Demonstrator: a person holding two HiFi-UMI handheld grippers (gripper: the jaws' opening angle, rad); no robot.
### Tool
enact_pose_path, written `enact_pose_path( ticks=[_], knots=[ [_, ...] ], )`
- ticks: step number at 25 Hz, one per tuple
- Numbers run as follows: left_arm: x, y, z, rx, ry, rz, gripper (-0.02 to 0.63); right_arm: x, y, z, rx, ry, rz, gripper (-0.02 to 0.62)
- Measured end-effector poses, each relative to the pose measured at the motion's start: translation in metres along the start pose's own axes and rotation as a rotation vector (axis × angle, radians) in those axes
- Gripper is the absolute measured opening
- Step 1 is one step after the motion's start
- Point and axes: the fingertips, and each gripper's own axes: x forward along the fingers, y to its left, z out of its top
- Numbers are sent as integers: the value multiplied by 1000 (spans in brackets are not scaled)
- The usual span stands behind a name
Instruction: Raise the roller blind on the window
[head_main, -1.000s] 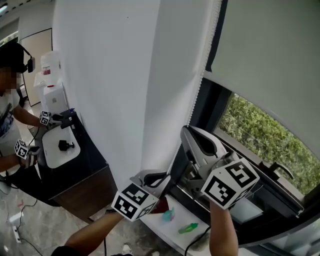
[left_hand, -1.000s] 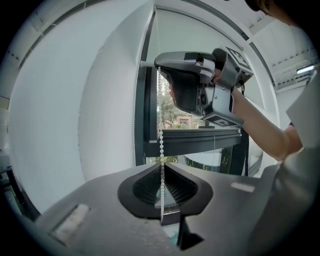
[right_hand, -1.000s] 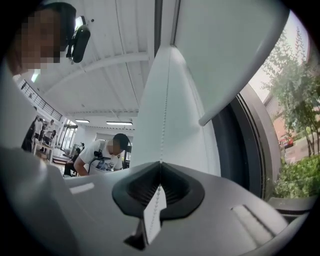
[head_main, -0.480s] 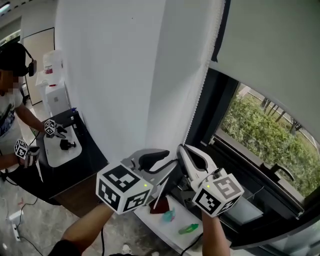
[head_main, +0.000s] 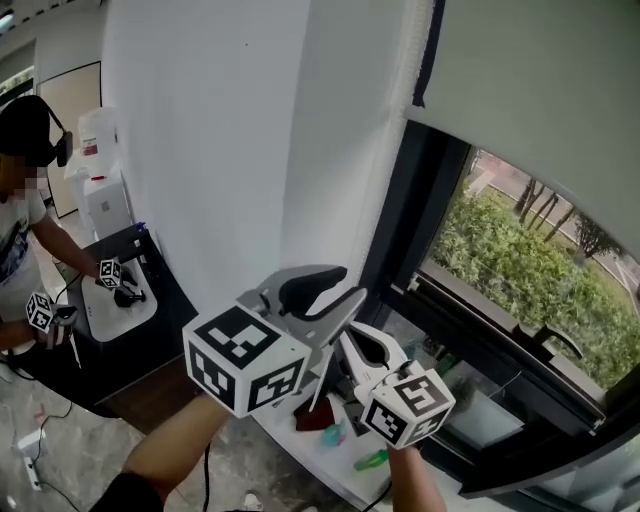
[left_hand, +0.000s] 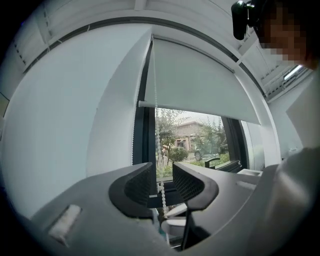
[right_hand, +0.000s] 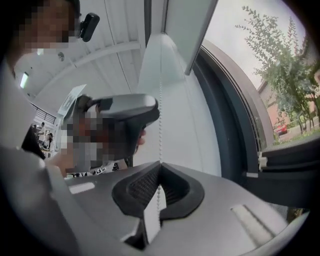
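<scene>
White bead chain (right_hand: 160, 125) is pinched in the right gripper's (right_hand: 160, 174) closed jaws, likely to haul it down. On the left gripper (left_hand: 163, 176) the jaws have just opened, chain loose between them, probably to regrip higher. Beyond both jaws the blind (left_hand: 200, 85) hangs partly raised.

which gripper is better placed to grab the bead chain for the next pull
Left. The left gripper, jaws just opened, sits higher with the bead chain running between its pads untouched. The right gripper is shut on the chain, lower down.
</scene>
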Motion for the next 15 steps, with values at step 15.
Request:
enact_pose_path(
  ticks=[15],
  knots=[
    [16,-5,20,35,-34,6,13,-14,-1,-35,32,57,-19,8]
  ],
)
